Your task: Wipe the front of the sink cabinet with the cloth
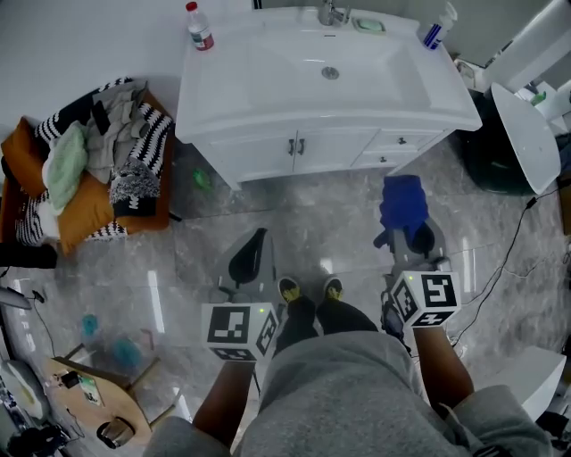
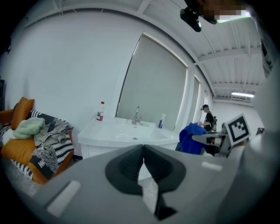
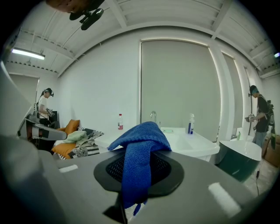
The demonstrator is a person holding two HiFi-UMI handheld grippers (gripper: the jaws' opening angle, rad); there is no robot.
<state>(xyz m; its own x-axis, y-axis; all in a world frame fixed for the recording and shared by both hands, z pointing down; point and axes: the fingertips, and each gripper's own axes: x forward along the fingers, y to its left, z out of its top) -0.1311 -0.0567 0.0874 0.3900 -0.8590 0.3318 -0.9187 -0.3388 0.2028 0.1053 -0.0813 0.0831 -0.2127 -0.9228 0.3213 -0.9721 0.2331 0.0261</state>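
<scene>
The white sink cabinet (image 1: 303, 147) stands against the far wall, its two doors and drawers facing me; it also shows in the left gripper view (image 2: 105, 144) and the right gripper view (image 3: 192, 146). A blue cloth (image 1: 401, 203) hangs from my right gripper (image 1: 406, 234), which is shut on it about a step short of the cabinet's right half. In the right gripper view the cloth (image 3: 139, 157) drapes over the closed jaws. My left gripper (image 1: 248, 259) is shut and holds nothing, level with the cabinet's left door. In the left gripper view its jaws (image 2: 143, 168) meet.
A red-capped bottle (image 1: 200, 27), a tap (image 1: 330, 12) and a spray bottle (image 1: 435, 32) stand on the sink top. A pile of clothes and orange cushions (image 1: 85, 170) lies at the left. A dark tub (image 1: 500, 143) is at the right. Cables (image 1: 508, 259) run across the floor. Other people stand far off.
</scene>
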